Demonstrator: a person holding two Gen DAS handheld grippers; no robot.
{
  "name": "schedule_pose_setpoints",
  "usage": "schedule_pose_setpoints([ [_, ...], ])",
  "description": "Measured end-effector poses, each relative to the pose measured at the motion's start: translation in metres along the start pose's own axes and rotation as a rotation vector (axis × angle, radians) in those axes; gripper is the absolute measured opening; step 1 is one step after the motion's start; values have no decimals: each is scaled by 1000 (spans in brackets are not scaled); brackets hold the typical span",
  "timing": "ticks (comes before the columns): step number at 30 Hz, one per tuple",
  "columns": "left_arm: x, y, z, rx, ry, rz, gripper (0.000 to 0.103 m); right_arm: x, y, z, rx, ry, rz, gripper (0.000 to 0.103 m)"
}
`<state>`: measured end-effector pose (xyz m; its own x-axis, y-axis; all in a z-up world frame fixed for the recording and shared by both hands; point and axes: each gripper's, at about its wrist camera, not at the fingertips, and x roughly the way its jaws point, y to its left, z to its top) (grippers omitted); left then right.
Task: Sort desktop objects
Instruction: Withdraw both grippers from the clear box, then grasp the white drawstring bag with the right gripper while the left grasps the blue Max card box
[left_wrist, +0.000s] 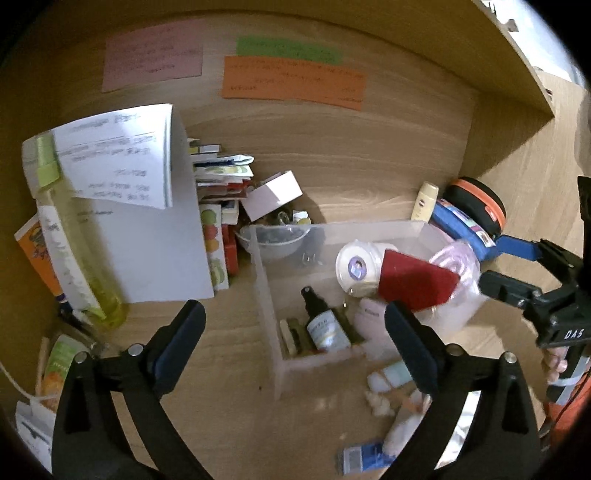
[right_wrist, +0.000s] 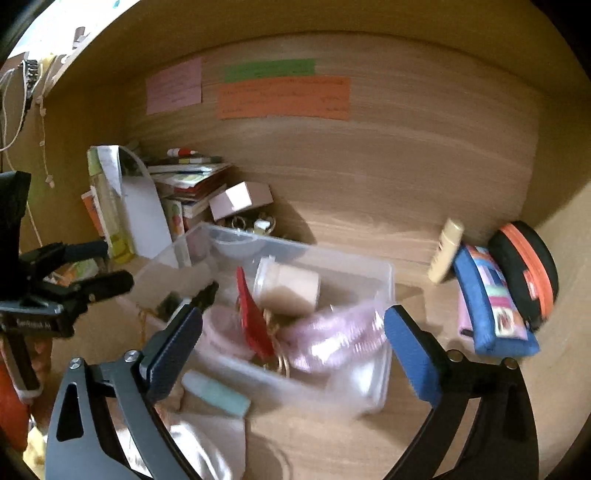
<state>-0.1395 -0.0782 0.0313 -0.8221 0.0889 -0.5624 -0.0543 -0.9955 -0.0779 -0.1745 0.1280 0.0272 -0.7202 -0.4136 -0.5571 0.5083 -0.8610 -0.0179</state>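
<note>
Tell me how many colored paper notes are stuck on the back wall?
3. The pink note is on the left, the green note is up to its right, and the orange note sits just under the green one.

Clear plastic bin on desk, holding red comb, spray bottle

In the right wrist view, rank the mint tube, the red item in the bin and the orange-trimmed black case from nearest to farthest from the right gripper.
From the right gripper:
1. Red item, inside the clear bin, just ahead between the open jaws.
2. Mint tube, on the desk outside the bin, lower left.
3. Orange-trimmed black case, far right against the side wall.
</note>
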Motion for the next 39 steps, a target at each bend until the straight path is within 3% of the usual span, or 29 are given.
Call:
schedule_pose_setpoints([
  [11, -7, 7, -48, 18, 125, 9, 100, -25, 20, -46, -28, 71, 102, 99],
  [23, -10, -2, -92, 48, 236, -31, 100, -17, 56, -95, -100, 199, 169, 99],
  [28, -12, -5, -97, 52, 243, -40, 100, 8, 64, -102, -103, 307, 171, 99],
  [36, -11, -9, -99, 78, 251, -37, 100, 35, 63, -96, -67, 375, 204, 98],
  [39, -10, -10, -100, 87, 259, -35, 100, 35, 60, -94, -55, 364, 215, 88],
])
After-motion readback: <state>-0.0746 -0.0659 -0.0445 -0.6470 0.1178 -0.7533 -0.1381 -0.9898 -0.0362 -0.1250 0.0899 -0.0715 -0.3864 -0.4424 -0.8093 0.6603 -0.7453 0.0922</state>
